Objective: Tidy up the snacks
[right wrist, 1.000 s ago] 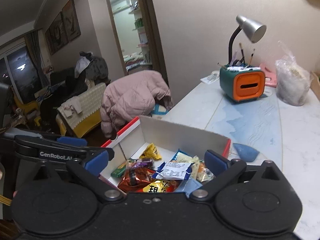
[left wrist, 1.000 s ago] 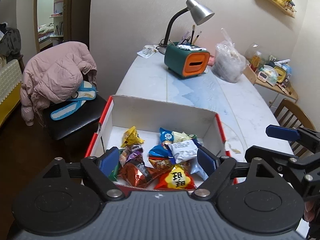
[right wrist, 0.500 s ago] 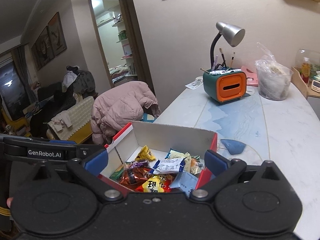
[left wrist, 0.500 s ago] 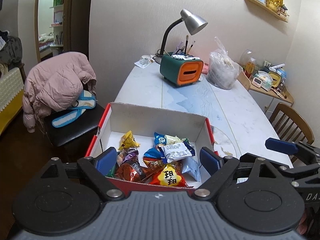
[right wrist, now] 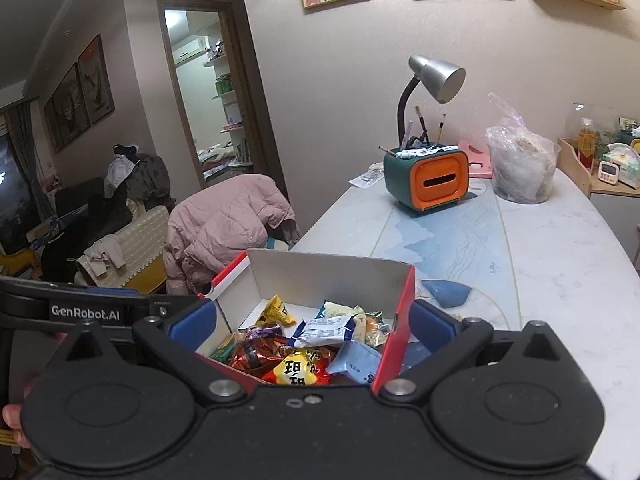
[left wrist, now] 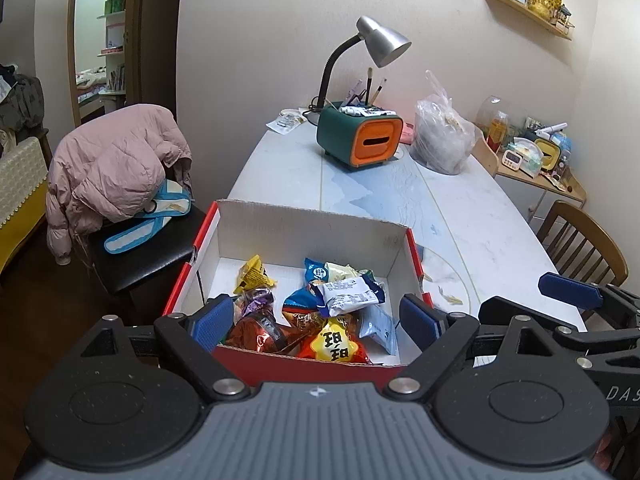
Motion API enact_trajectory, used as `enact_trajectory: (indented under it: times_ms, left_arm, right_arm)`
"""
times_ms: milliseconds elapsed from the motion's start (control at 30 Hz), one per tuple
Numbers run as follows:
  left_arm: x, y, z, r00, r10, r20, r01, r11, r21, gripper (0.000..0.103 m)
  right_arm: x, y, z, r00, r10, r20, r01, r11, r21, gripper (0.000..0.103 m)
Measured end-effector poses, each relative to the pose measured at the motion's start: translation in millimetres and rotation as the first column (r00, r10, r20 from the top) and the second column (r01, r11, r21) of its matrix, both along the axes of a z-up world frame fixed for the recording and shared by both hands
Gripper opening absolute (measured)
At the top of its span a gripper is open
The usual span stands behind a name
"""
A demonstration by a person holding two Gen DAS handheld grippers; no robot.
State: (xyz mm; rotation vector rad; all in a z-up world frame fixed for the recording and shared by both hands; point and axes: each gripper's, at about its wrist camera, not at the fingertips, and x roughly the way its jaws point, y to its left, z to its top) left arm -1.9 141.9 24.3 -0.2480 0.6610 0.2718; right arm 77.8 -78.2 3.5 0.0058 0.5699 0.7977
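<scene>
Though heaped loosely in the red box (left wrist: 192, 264) at the bench (left wrist: 472, 216) edge, the snack packets (left wrist: 316, 312) look light, crinkly, slippery; pinch flat seams. Left gripper (left wrist: 316, 320): spread, empty. Right gripper (right wrist: 312, 326): likewise.

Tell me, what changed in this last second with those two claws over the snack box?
Both grippers, left and right, drew back from the box, so more of the room shows. The left gripper's jaws have just been opening, with nothing gripped. The snack packets, box and desk lamp stayed put.
</scene>
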Motion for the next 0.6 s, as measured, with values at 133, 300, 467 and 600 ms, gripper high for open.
enact_trajectory:
  times_ms: [133, 300, 467, 600]
  left_arm:
    - [-1.0, -1.5, -1.0, 1.0, 0.001, -0.005, -0.001, 1.0, 0.002, 0.09]
    - [-1.8, -2.9, -1.6, 1.0, -0.003, -0.007, 0.003, 1.0, 0.002, 0.09]
    - [-3.4, -3.7, -1.9, 1.0, 0.0, -0.005, 0.0, 1.0, 0.002, 0.09]
    - [-3.7, -3.6, -1.6, 1.0, -0.001, -0.006, 0.001, 1.0, 0.002, 0.09]
  right_arm:
    - [-3.6, -0.3, -0.5, 1.0, -0.011, 0.005, 0.011, 1.0, -0.003, 0.103]
    - [-5.1, -0.9, 0.4, 1.0, -0.013, 0.012, 0.013, 1.0, 0.003, 0.103]
    - [-5.0, -2.3, 0.0, 1.0, -0.02, 0.008, 0.02, 1.0, 0.007, 0.103]
    - [-5.7, -3.0, 0.8, 1.0, -0.03, 0.01, 0.03, 1.0, 0.007, 0.103]
